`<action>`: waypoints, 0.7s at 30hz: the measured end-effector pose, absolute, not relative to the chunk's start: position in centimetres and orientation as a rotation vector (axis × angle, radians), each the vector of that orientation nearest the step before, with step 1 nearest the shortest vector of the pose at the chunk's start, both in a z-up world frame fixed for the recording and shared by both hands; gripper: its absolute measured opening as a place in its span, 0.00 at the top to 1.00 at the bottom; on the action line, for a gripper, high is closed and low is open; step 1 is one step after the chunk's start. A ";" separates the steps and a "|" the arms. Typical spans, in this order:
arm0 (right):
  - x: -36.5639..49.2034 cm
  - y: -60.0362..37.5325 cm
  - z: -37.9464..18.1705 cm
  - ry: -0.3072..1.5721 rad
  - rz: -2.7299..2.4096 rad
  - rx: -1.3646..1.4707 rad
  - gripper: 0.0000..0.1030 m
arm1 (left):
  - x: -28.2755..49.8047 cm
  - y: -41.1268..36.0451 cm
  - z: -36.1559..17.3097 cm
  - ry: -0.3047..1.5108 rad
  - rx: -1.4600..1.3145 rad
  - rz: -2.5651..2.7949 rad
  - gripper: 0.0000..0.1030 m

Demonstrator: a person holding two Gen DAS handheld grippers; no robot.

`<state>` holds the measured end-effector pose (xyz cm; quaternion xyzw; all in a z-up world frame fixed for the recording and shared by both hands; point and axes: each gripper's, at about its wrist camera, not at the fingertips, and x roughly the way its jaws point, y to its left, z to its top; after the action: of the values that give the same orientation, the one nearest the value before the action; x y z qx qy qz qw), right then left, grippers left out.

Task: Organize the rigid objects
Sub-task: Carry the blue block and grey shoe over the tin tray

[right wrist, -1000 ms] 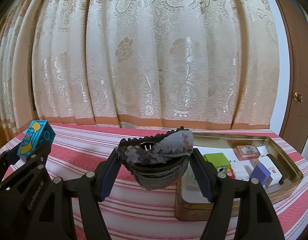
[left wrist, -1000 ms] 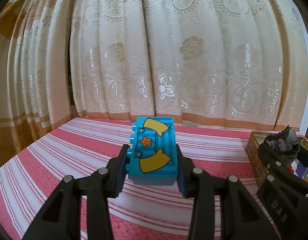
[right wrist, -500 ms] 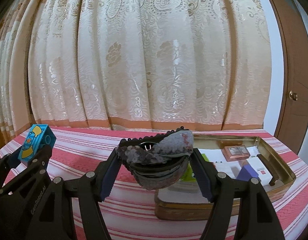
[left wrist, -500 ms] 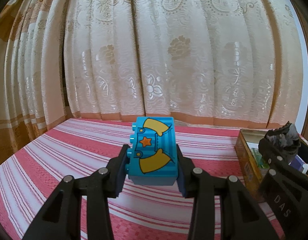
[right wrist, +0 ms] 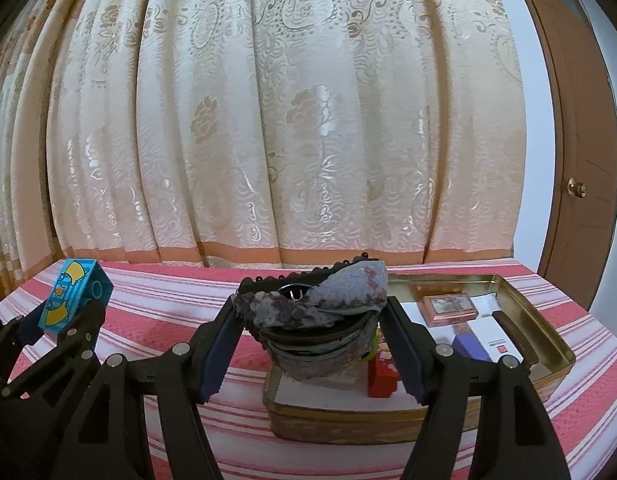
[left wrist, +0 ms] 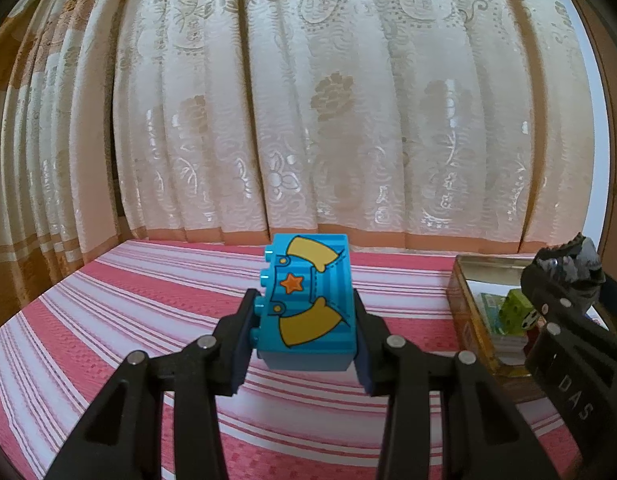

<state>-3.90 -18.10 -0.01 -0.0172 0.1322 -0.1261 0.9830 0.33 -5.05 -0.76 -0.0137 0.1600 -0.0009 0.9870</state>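
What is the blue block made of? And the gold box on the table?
The blue block looks like hard, smooth plastic: moulded studs on its side, a printed star, a slight shine. The gold box looks like thin metal, probably tin: its rim is rolled and its inner walls shine.

My left gripper (left wrist: 306,344) had the toy block (left wrist: 308,304) between its jaws. On its right, my right gripper (right wrist: 312,340) held the sequin thing (right wrist: 316,312) over the tin tray (right wrist: 548,344) on the table (left wrist: 128,300). Curtains (left wrist: 308,120) hung behind.

Glossy plastic brick (left wrist: 308,300), shiny brass-toned metal tin (right wrist: 540,320), sheeny patterned cloth curtain (right wrist: 288,120).
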 end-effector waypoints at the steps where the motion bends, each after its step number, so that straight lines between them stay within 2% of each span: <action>1: -3.9 -18.3 0.0 0.264 -0.256 -0.036 0.31 | 0.3 -5.3 -0.7 0.321 -0.027 -0.006 0.60; 21: -5.1 -23.1 0.8 0.233 -0.321 -0.037 0.31 | -0.5 -9.2 -0.2 0.298 -0.020 -0.081 0.60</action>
<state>-5.09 -23.09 0.78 -0.0186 0.1159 -0.1596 0.9802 -0.54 -9.18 -0.19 -0.0098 0.1483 -0.0402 0.9881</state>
